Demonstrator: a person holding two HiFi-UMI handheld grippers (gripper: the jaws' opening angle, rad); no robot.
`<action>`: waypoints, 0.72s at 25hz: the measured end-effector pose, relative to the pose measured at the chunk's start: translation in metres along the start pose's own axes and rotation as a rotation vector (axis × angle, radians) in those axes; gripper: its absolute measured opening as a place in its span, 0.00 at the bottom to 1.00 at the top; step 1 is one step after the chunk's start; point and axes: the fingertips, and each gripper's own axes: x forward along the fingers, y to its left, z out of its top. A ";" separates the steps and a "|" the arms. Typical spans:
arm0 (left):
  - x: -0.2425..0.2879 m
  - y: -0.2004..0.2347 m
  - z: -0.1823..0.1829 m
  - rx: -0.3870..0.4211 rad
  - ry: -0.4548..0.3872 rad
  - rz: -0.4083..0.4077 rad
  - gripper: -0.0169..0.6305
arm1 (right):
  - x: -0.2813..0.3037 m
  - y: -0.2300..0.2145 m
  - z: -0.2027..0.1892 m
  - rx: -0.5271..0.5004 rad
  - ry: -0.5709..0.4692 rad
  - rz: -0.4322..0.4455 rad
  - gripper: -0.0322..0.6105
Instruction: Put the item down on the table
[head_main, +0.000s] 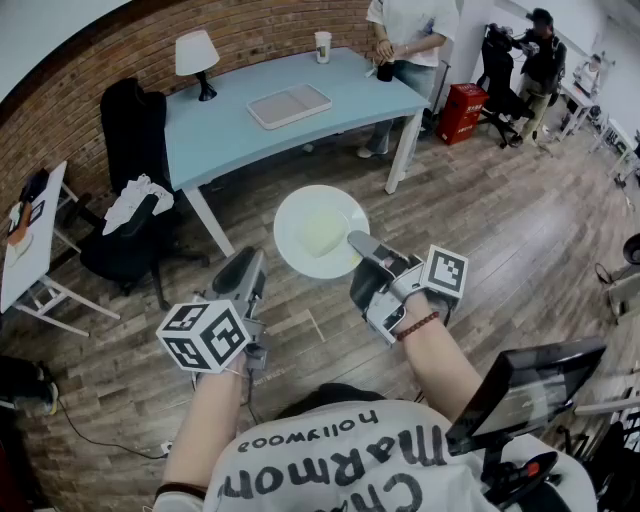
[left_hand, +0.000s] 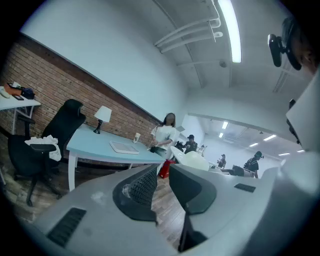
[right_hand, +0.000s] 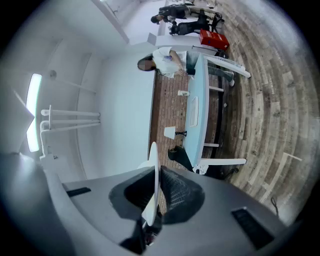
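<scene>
- R gripper (head_main: 358, 243): clenched on near-right rim of plate (head_main: 318, 230). Right gripper view shows rim edge-on, pinched betw. both pads.
- Plate: white, round, roughly level, up in the air over wood floor (head_main: 500, 230). Sits just near of table (head_main: 230, 135), not touching it. Pale patch in its middle, can't tell what.
- L gripper (head_main: 250, 265): released and empty. Left gripper view shows jaws a little apart, narrow gap w/ floor seen through, nothing betw. them. Held left of plate, apart from it, pointing far.
- Table: light blue top, white legs, far of both grippers.
- On table: flat tray (head_main: 289, 105) around mid, lamp (head_main: 197, 55) at far-left, cup (head_main: 322, 46) at far edge.
- Person (head_main: 405, 30) at table's far-right end, hands by a dark item on top.
- Black chair (head_main: 125, 245) left of table, white cloth (head_main: 135, 200) draped on it.
- Red box (head_main: 462, 112) on floor, right of table.
- More people far right, by desks; too small for detail.
</scene>
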 end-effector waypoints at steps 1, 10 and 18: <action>0.001 -0.001 0.000 0.000 0.000 -0.001 0.14 | -0.001 -0.001 0.002 0.000 -0.001 -0.002 0.09; 0.006 -0.004 -0.003 -0.008 0.002 -0.022 0.14 | -0.004 -0.007 0.005 0.027 -0.013 -0.007 0.09; 0.007 0.003 -0.002 0.000 0.012 -0.028 0.14 | 0.006 -0.004 0.002 0.031 -0.008 0.007 0.09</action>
